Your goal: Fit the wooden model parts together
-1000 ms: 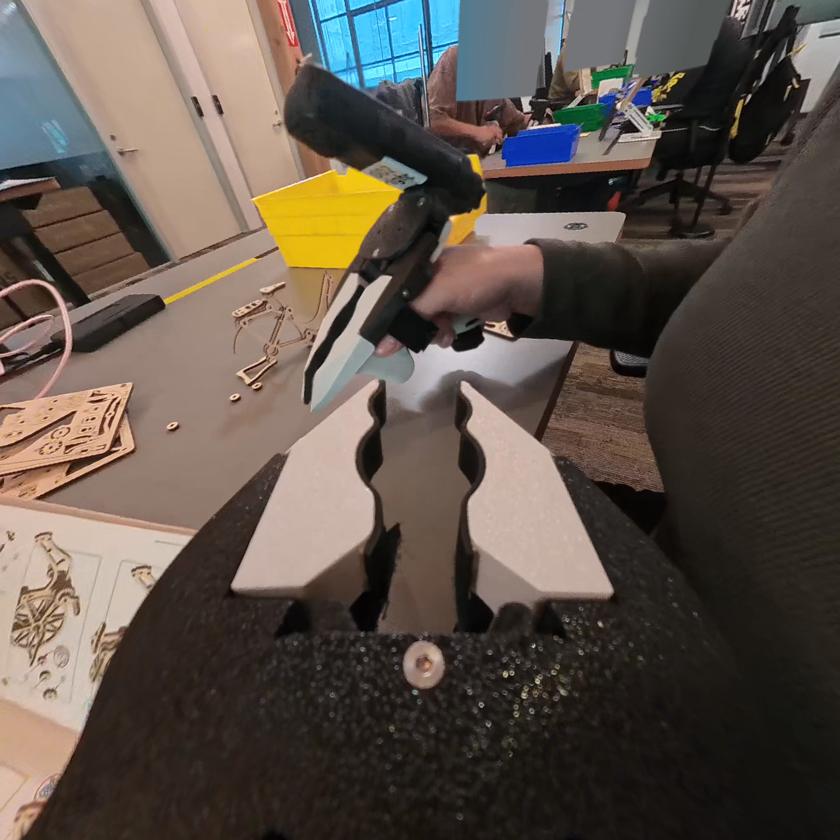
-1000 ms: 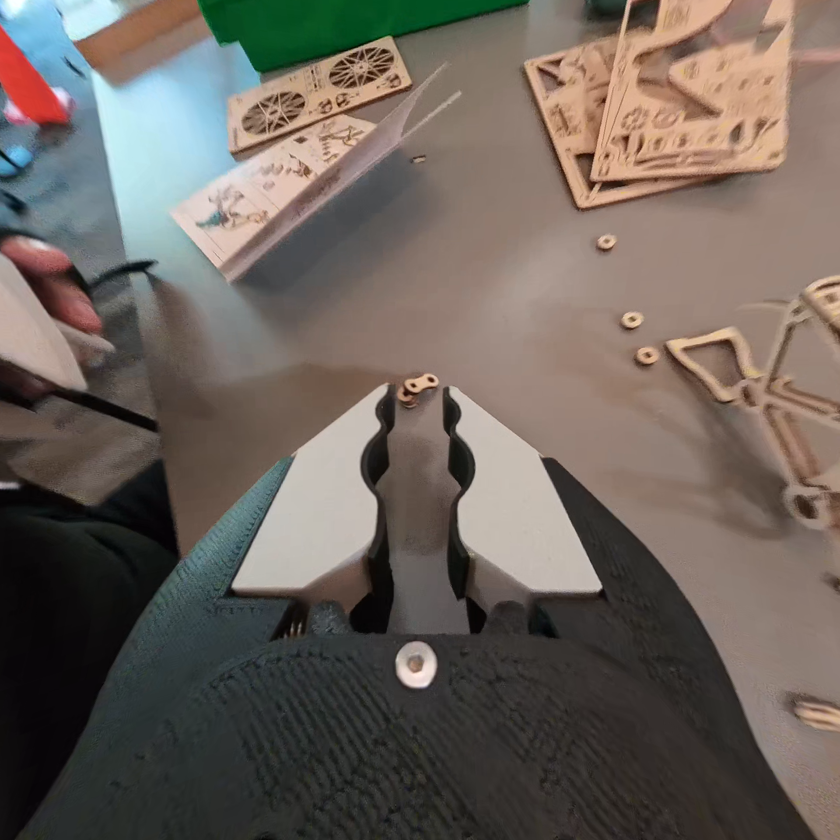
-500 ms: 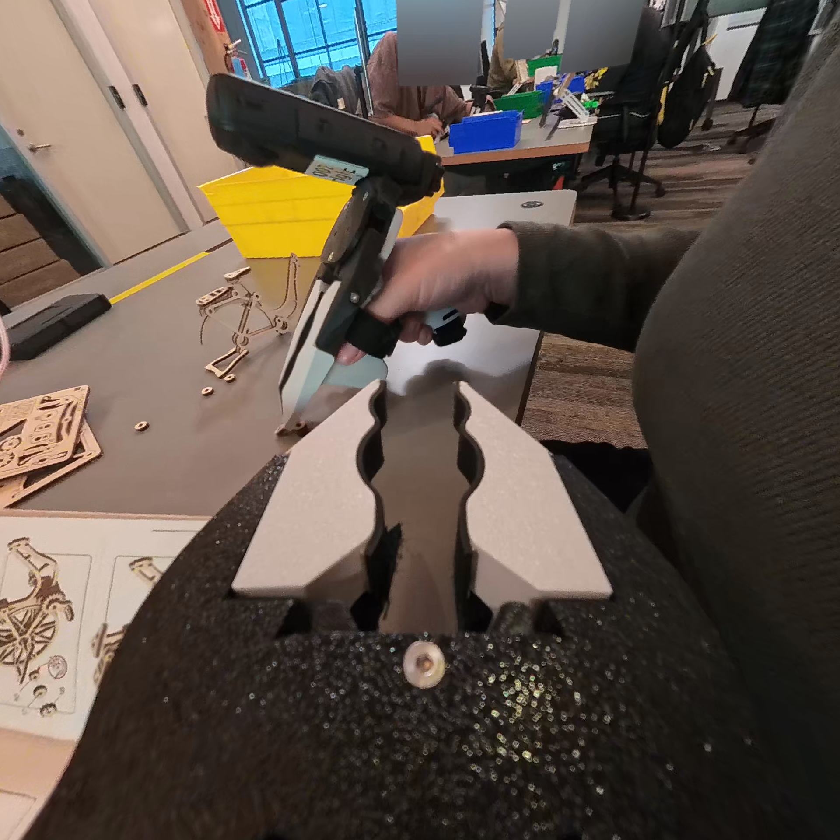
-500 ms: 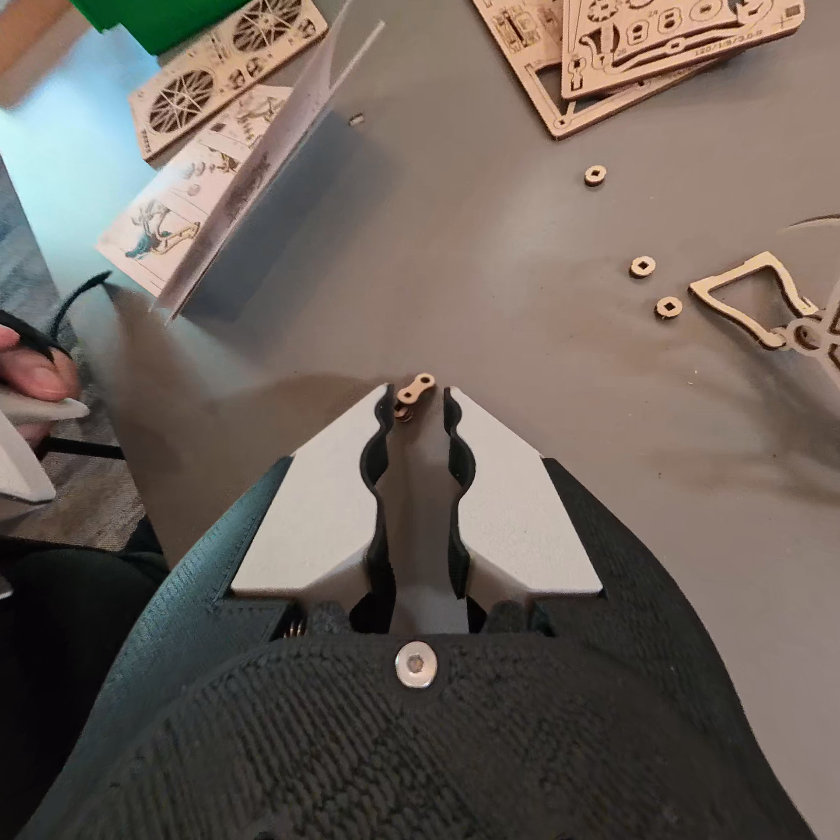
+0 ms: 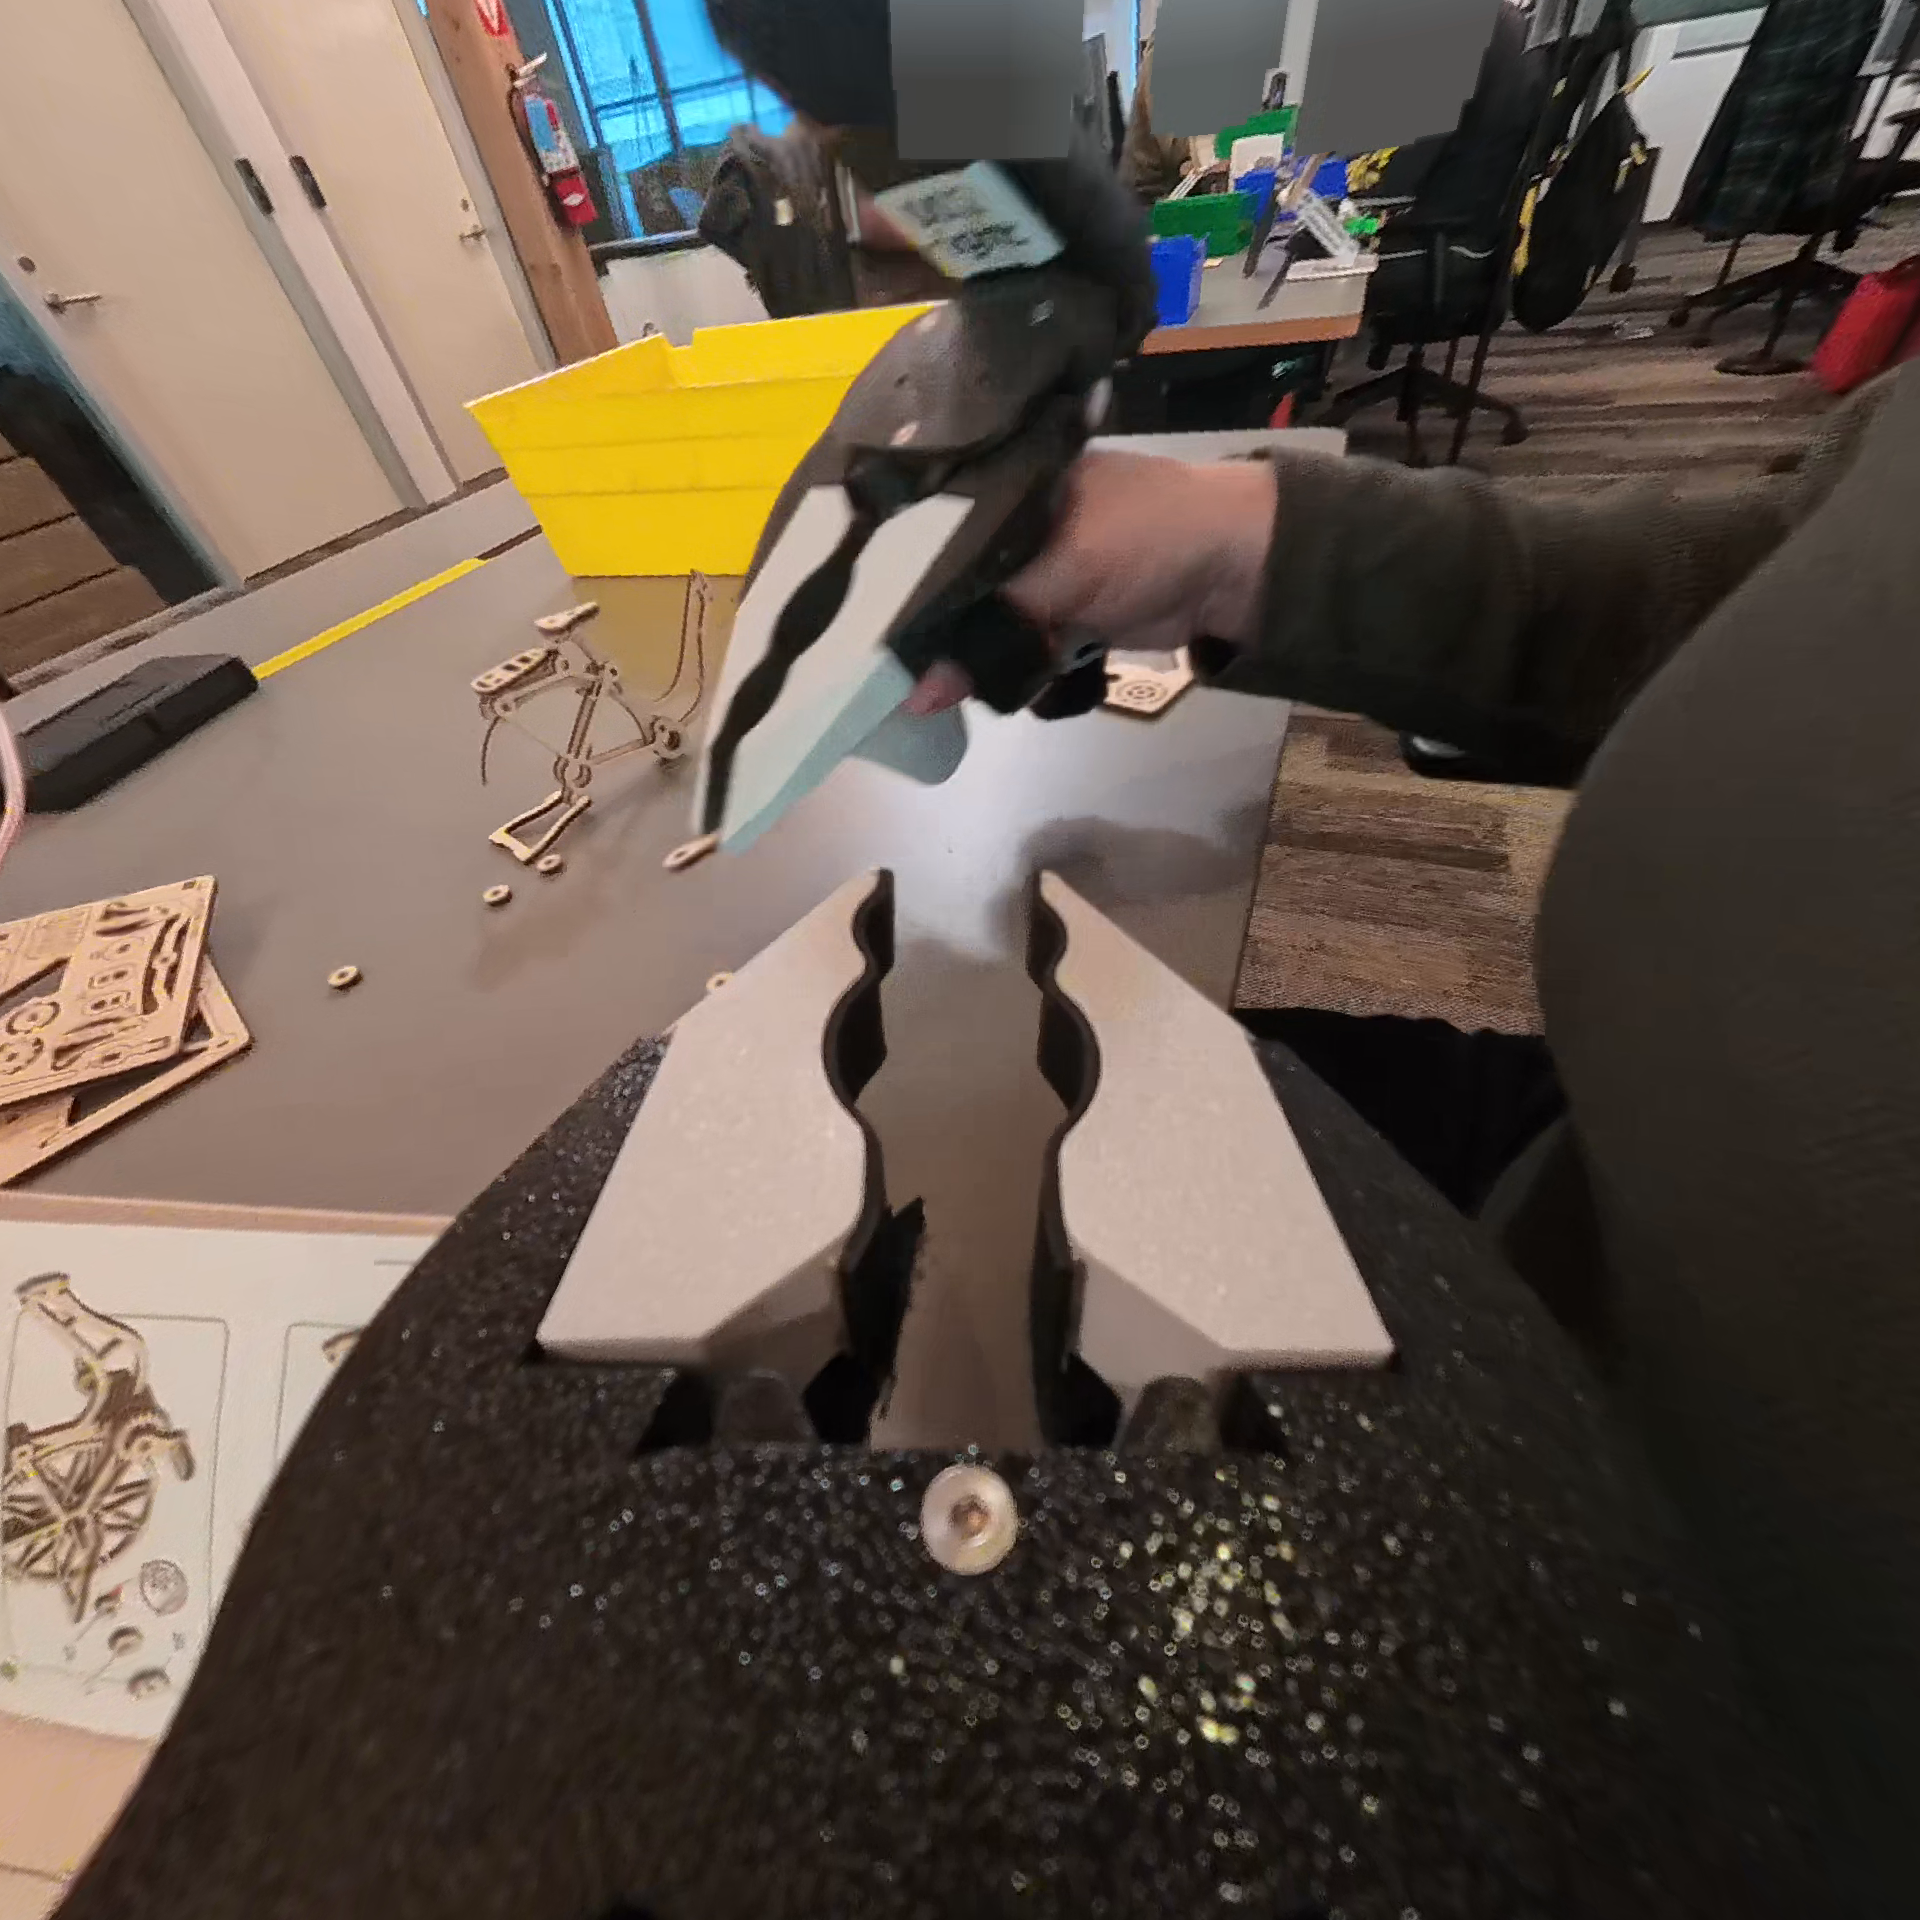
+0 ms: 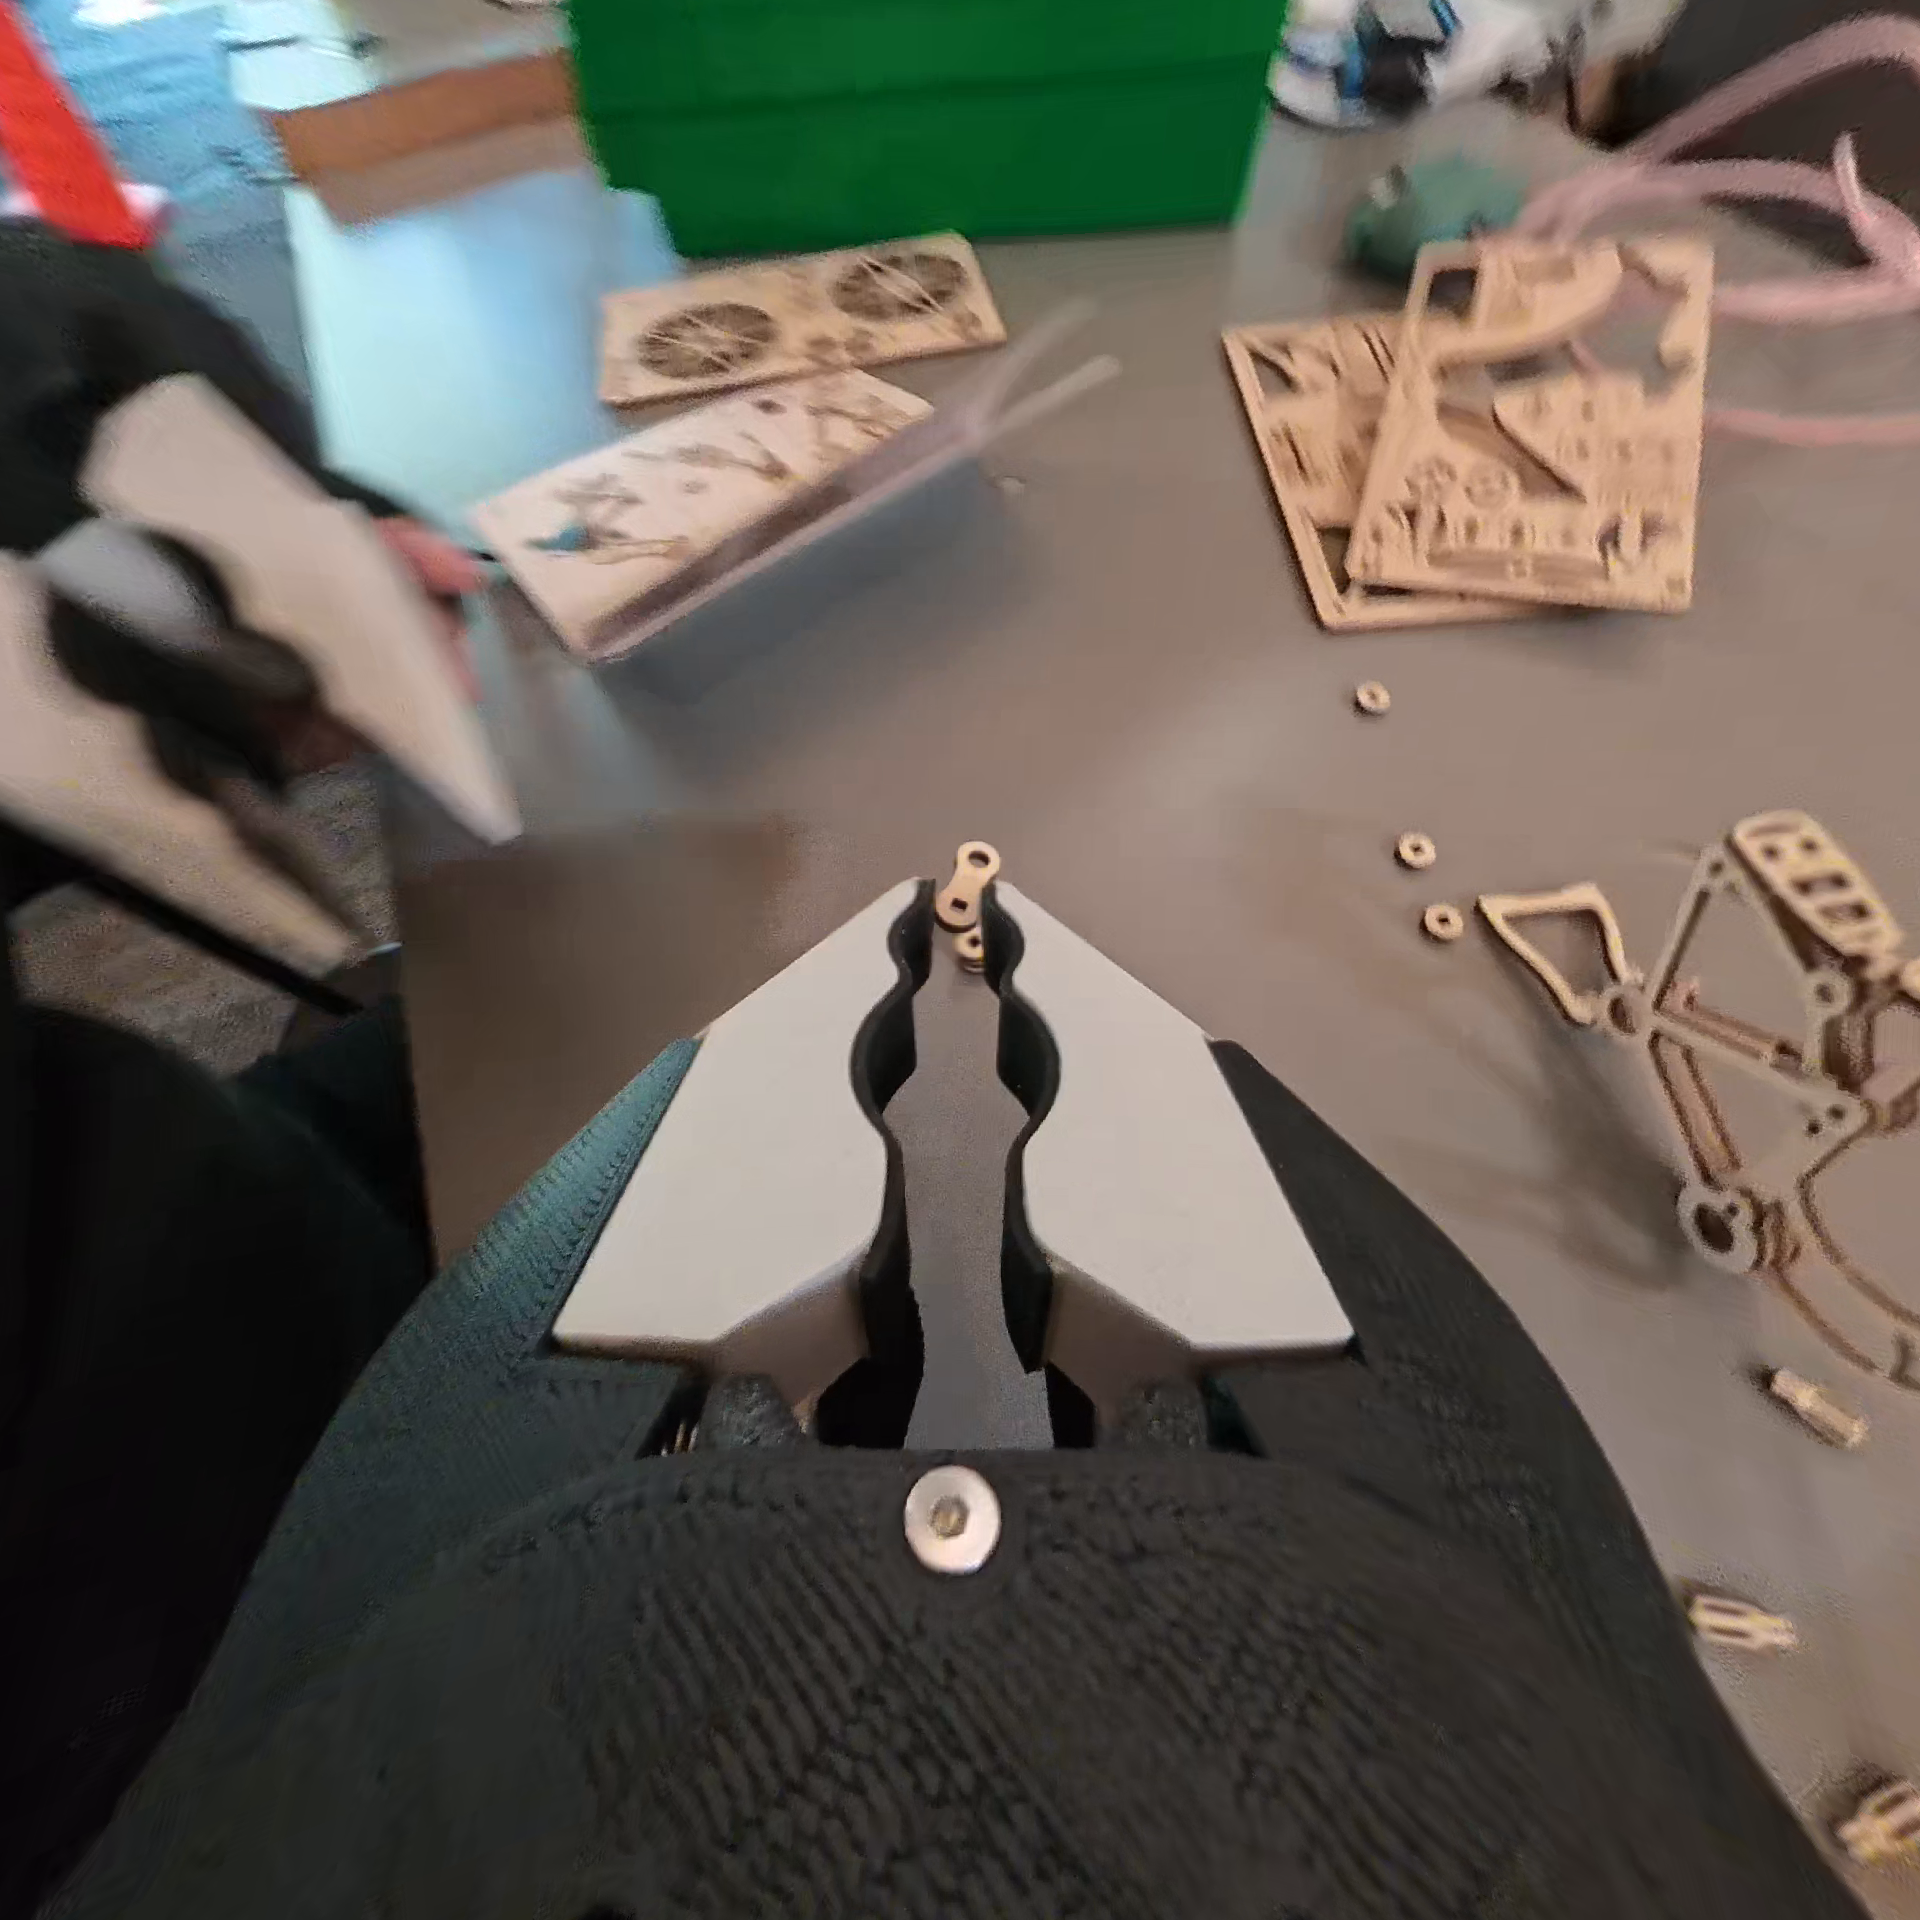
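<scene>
- Pale wood is what my right gripper (image 6: 961, 914) pinches: a small chain-link piece (image 6: 966, 883), clamped between the fingertips at the centre of the right wrist view, one eyelet poking past the tips above the grey table (image 6: 1143, 748).
- In the left wrist view the same right gripper (image 5: 727, 821) tilts down from the upper middle of the frame, my hand (image 5: 1132, 561) wrapped round its handle, and the link (image 5: 691, 854) shows as a small tan bit at its tips.
- My left gripper (image 5: 961, 894) fills the lower half of that view with its fingers apart and nothing between them; only bare table shows through the gap.
- The part-built wooden model (image 6: 1766, 1049), a frame of thin struts, lies at the right edge of the right wrist view; in the left wrist view it stands at centre left (image 5: 582, 717), just in front of a yellow bin (image 5: 665, 457).
- Three small wooden washers (image 6: 1415, 850) lie loose just left of the model.
- Punched-out wooden sheets (image 6: 1507, 457) are stacked at the upper right, another sheet with wheel shapes (image 6: 800, 312) sits at upper centre before a green bin (image 6: 935, 114).
- An open instruction booklet (image 6: 727, 509) lies just below that wheel sheet.
</scene>
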Action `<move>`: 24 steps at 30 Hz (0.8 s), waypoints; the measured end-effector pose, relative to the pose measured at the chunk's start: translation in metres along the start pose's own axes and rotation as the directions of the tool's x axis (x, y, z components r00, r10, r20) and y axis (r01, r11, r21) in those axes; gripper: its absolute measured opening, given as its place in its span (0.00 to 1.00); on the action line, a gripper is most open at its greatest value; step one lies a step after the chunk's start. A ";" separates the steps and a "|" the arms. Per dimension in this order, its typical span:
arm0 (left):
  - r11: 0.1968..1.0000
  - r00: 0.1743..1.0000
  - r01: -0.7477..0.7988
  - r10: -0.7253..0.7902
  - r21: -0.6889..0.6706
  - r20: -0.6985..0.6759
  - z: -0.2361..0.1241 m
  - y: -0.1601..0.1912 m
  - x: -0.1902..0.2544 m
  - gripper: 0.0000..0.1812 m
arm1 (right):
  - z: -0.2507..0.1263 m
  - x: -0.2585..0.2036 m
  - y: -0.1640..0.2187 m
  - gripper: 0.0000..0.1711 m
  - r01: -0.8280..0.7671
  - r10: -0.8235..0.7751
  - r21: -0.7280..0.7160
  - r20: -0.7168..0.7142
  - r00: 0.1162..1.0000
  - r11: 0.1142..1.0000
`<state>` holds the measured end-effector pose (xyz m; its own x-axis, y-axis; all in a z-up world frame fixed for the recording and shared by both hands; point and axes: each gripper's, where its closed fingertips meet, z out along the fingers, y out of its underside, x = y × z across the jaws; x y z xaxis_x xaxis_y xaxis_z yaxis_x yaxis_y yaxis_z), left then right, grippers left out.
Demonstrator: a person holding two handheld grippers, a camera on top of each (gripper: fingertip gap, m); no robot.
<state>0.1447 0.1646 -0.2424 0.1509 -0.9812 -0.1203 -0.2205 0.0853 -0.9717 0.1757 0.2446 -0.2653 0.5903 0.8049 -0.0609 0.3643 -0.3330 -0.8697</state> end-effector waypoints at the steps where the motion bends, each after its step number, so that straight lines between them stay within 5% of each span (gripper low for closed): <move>1: 1.000 1.000 0.005 -0.005 -0.009 0.011 0.004 -0.001 -0.002 0.13 | -0.010 -0.006 -0.003 0.04 0.052 -0.054 0.035 0.042 0.998 0.998; 8: 0.997 0.998 0.062 -0.061 -0.048 0.019 0.044 -0.006 -0.004 0.24 | -0.071 -0.045 0.006 0.04 0.371 -0.413 0.199 0.255 0.874 0.907; 15: 0.994 0.985 0.105 -0.103 0.005 -0.141 0.076 -0.019 0.027 0.13 | -0.093 -0.051 0.024 0.04 0.421 -0.487 0.247 0.381 0.786 0.873; 24: 0.985 0.968 0.171 -0.165 0.015 -0.188 0.092 -0.021 0.032 0.04 | -0.106 -0.045 0.035 0.04 0.394 -0.501 0.311 0.475 0.724 0.865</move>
<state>0.2430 0.1469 -0.2443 0.0013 -0.9966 0.0820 -0.1772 -0.0809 -0.9808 0.2379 0.1446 -0.2412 -0.0975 0.9825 0.1586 0.3237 0.1820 -0.9285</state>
